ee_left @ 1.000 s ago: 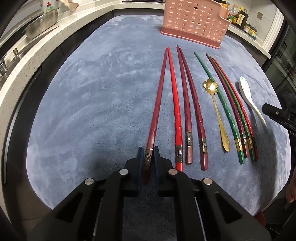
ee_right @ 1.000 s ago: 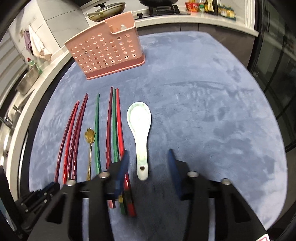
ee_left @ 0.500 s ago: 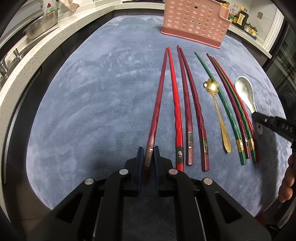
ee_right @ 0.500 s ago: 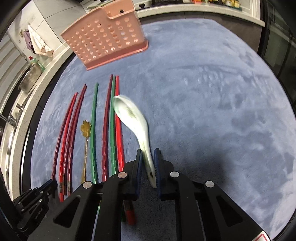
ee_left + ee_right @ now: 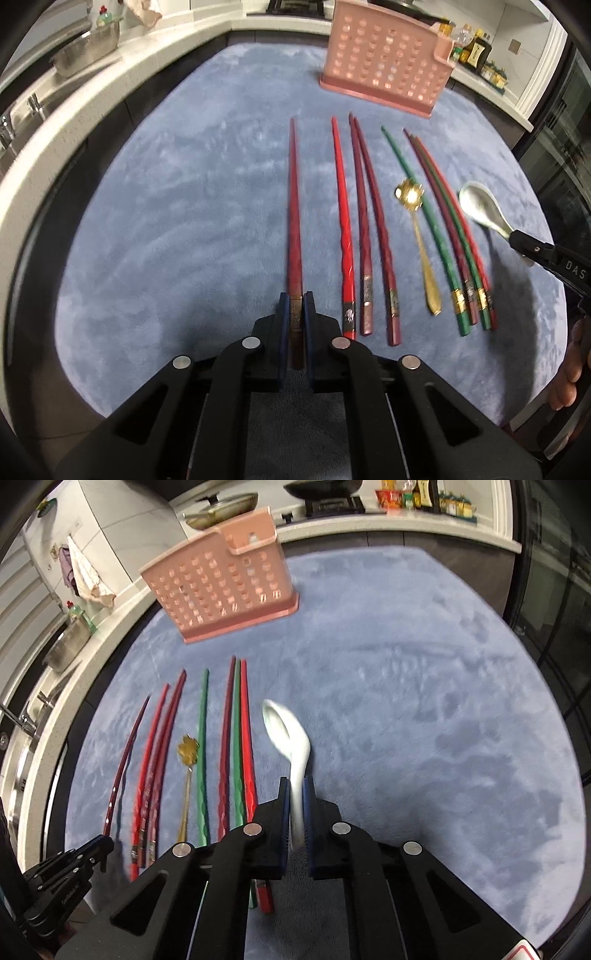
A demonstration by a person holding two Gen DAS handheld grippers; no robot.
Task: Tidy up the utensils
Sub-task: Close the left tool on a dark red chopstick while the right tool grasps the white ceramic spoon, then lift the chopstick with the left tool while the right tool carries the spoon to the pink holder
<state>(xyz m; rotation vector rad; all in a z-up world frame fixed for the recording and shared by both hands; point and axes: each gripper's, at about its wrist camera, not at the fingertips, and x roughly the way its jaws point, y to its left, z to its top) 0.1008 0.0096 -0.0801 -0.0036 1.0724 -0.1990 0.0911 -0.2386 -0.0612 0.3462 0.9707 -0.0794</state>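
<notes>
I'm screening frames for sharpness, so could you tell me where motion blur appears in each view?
Left wrist view: the clamped dark red chopstick stays sharp; the white ceramic spoon looks slightly smeared. Right wrist view: that spoon's bowl is blurred, and the pink perforated utensil basket is soft.

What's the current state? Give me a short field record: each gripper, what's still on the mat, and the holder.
left gripper: shut on dark red chopstick
right gripper: shut on white spoon, handle clamped, bowl raised
on mat: gold spoon, seven chopsticks, red, maroon and green
pink holder: upright at far edge; contents not visible
</notes>
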